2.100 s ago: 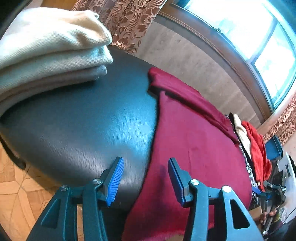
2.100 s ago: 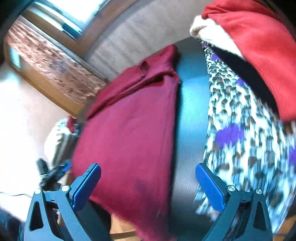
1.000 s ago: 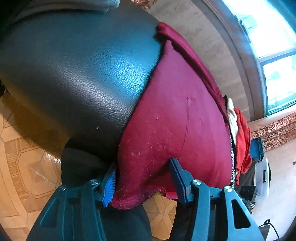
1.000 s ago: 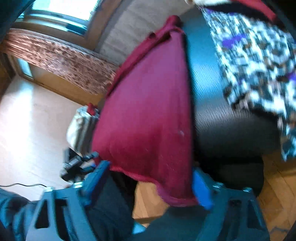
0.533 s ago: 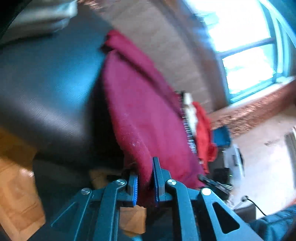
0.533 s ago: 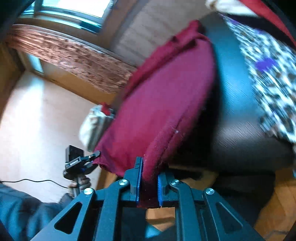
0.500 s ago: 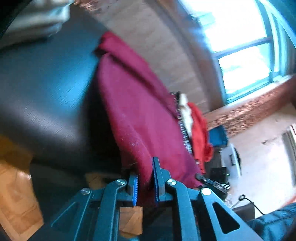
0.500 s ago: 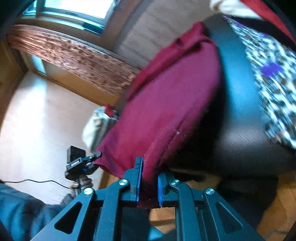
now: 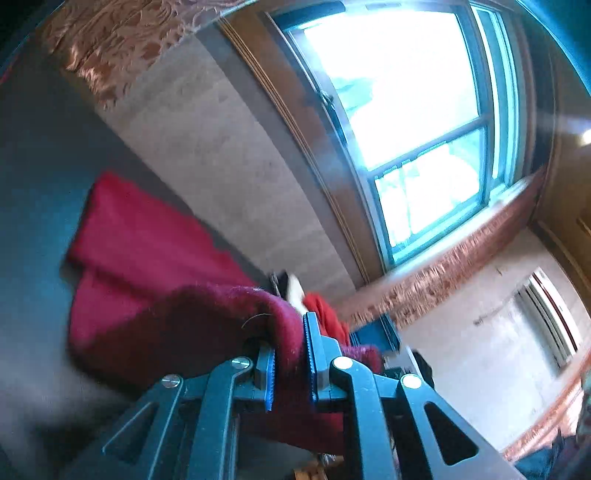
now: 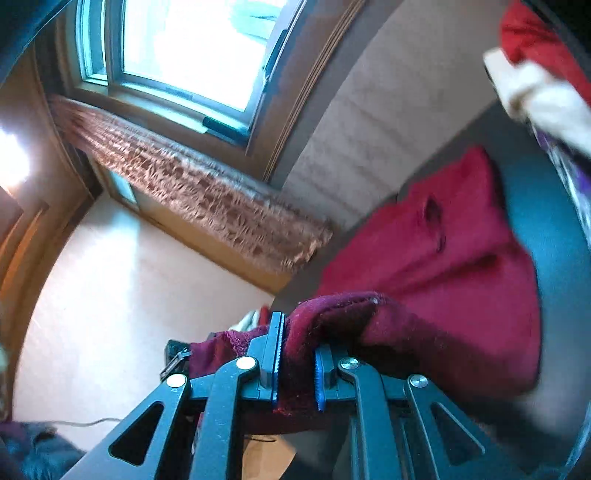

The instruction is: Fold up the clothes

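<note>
Hems of the maroon sweater [image 9: 155,258] sit clamped in both the left hand-held gripper [image 9: 290,363] and the right hand-held gripper [image 10: 295,363]; carry them level toward the collar.

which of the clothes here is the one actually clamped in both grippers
The dark maroon garment: the left gripper and right gripper each pinch its lifted hem. The bright red garment and cream garment lie untouched.

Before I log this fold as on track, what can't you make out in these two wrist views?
- Maroon garment: its near hem in both views, hidden behind the left gripper and right gripper clamping it.
- Pile of clothes, right view: cut by the edge, blurred.
- Black seat: front edge hidden, left view.
</note>
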`<act>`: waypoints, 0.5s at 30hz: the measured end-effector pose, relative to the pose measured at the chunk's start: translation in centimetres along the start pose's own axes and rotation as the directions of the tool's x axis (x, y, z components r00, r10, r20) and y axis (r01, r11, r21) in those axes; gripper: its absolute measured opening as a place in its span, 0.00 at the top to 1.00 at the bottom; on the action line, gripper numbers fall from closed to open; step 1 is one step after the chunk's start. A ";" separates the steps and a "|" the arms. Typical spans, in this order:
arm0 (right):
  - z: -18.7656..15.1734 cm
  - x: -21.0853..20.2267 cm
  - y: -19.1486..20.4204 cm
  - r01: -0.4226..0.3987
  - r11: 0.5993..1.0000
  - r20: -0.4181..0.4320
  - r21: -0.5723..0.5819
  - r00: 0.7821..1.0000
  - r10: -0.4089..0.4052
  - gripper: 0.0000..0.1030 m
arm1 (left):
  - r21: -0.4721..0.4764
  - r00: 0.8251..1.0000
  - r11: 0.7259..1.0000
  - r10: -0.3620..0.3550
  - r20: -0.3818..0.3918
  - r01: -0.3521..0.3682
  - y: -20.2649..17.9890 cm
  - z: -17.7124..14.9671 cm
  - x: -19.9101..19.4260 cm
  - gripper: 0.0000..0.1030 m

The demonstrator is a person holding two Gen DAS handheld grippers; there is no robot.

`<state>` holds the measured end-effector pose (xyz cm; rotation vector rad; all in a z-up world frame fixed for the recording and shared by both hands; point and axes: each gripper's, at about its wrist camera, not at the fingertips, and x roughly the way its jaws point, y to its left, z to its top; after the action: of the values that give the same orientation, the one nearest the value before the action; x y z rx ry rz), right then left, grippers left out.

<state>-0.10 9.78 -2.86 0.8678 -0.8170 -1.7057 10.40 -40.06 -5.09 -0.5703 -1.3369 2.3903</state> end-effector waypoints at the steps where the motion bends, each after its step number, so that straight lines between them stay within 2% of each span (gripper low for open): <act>1: 1.5 1.1 -0.6 0.010 1.000 0.013 0.001 1.000 -0.010 0.86 | -0.013 1.000 1.000 0.008 0.014 -0.008 0.6 1.1 0.9 0.89; 2: 2.7 2.0 -1.1 0.027 1.000 0.025 0.005 0.999 -0.027 0.86 | -0.028 0.999 0.999 0.020 0.027 -0.020 1.3 2.2 1.9 0.89; 5: 6.4 4.8 -4.0 0.087 0.995 0.055 0.047 0.994 -0.090 0.84 | -0.097 0.992 0.988 0.121 0.037 -0.117 5.2 4.9 5.2 0.89; 8: 8.2 7.3 -7.9 0.174 0.978 0.032 0.119 0.983 -0.179 0.83 | -0.169 0.973 0.961 0.226 0.034 -0.218 9.3 7.5 8.5 0.89; 10: 8.6 8.8 -10.7 0.243 0.956 -0.009 0.166 0.970 -0.245 0.83 | -0.206 0.942 0.919 0.332 -0.049 -0.335 12.8 7.4 10.9 0.90; 12: 8.8 10.1 -13.2 0.300 0.933 -0.045 0.198 0.954 -0.297 0.91 | -0.196 0.919 0.898 0.382 -0.099 -0.394 14.9 6.3 12.2 0.91; 15: 7.5 9.2 -13.0 0.271 0.951 -0.027 0.149 0.962 -0.271 0.91 | -0.136 0.916 0.907 0.388 -0.101 -0.399 13.7 4.9 11.2 0.92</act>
<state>-14.71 5.15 -11.47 1.1313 -0.8629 -1.8955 -3.07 -45.13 -16.54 -1.0509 -1.5020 2.5545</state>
